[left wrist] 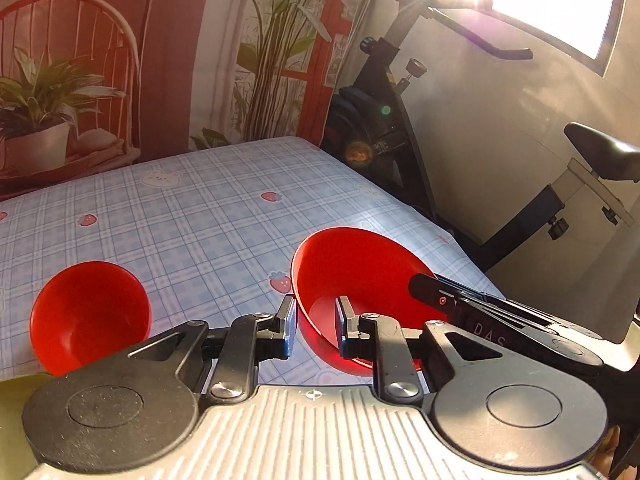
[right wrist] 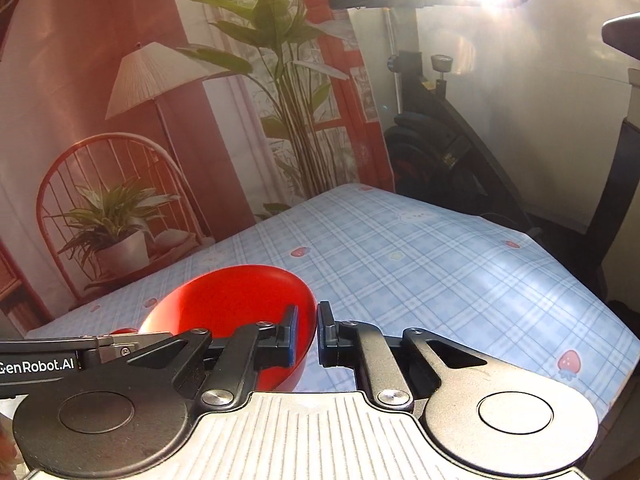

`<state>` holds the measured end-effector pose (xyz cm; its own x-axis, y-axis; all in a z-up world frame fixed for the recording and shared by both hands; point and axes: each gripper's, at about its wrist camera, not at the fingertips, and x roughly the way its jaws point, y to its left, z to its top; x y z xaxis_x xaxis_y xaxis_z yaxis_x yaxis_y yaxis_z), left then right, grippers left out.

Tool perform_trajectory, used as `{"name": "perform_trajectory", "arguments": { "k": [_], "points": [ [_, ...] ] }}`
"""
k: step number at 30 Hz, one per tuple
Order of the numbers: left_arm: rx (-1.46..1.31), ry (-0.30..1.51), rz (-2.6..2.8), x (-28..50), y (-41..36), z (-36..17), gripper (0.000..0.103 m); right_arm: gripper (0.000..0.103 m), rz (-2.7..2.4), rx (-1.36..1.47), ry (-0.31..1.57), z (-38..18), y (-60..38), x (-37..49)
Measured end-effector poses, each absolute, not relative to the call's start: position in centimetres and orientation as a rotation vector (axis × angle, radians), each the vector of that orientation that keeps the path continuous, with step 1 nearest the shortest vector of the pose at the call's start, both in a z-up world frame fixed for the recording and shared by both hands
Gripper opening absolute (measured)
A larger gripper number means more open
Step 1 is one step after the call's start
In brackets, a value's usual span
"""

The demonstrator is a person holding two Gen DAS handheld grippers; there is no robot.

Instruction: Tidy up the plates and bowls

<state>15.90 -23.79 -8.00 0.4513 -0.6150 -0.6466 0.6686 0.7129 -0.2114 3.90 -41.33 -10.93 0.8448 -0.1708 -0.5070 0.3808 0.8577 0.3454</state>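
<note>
A red bowl (left wrist: pixel 356 280) is held tilted above the table, between both grippers. My left gripper (left wrist: pixel 316 322) straddles its left rim, one finger outside, one inside, closed on the wall. My right gripper (right wrist: pixel 307 330) pinches the same bowl (right wrist: pixel 232 300) at its right rim, and it shows in the left wrist view as a black arm (left wrist: pixel 480 308) reaching the bowl's right edge. A second red bowl (left wrist: pixel 90 314) sits at the near left of the table, apart from both grippers.
The table has a blue plaid cloth (left wrist: pixel 200 216) with strawberry prints. A black exercise bike (left wrist: pixel 400 128) stands past the table's right edge. A backdrop with a potted plant (left wrist: pixel 36 128) and chair hangs behind the far edge.
</note>
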Motion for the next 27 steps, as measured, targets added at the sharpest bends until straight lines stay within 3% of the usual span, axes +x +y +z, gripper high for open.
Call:
{"name": "perform_trajectory", "arguments": {
  "k": [16, 27],
  "points": [
    [-0.048, 0.645, -0.575, 20.5, -10.4, -0.8, 0.021, 0.009, -0.001, 0.350, 0.443, -4.2, -29.6, 13.4],
    [-0.078, 0.740, -0.539, 23.4, -7.5, -4.6, 0.021, 0.009, 0.022, 0.302, 0.512, -7.0, -26.8, 17.3]
  ]
}}
